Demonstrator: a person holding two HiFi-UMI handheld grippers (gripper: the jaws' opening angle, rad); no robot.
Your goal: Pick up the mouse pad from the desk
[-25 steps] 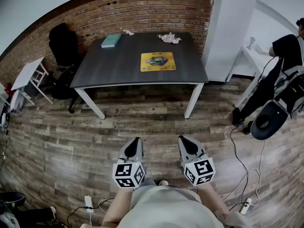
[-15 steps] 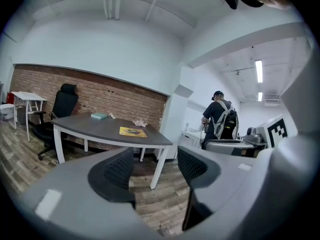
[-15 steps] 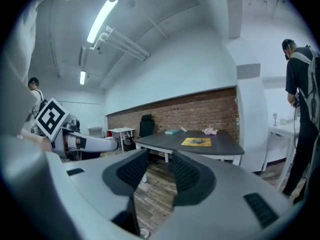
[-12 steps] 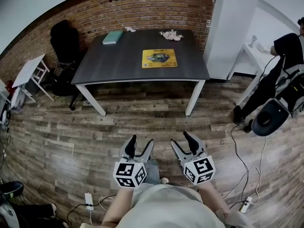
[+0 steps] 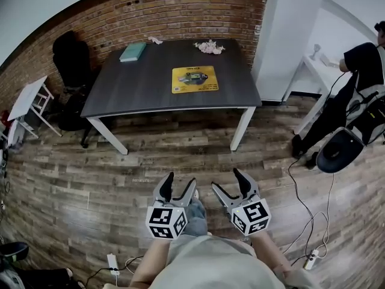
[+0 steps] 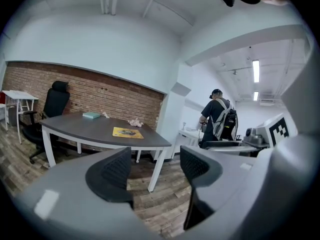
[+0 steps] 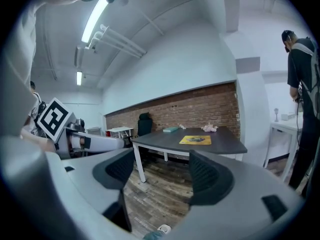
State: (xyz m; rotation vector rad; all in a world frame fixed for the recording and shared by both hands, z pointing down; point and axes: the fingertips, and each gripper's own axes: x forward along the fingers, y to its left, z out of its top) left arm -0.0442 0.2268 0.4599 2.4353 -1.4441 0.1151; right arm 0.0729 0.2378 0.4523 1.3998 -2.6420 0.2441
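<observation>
I stand on the wooden floor [image 5: 90,179], well back from the desk [image 5: 144,92], with both tools held low in front of my body. My left gripper [image 5: 180,183] has its fingers released and they are opening. Nothing sits between them, only floor planks beyond. My right gripper [image 5: 227,182] is the same: fingers spread and opening wider, with empty air between the pads.

The mouse pad [image 5: 195,79] is yellow with a dark picture in its middle. It lies flat on the dark desk top, toward the right half and nearer the front edge than the back. It is well apart from both grippers and neither touches it. A teal book [image 5: 133,52] lies at the desk's far left corner, and a crumpled pale wad [image 5: 209,46] sits at the far edge behind the pad. A black office chair [image 5: 68,56] stands left of the desk against the brick wall [image 5: 180,14]. A person [image 5: 360,71] in dark clothes stands off to the right.
</observation>
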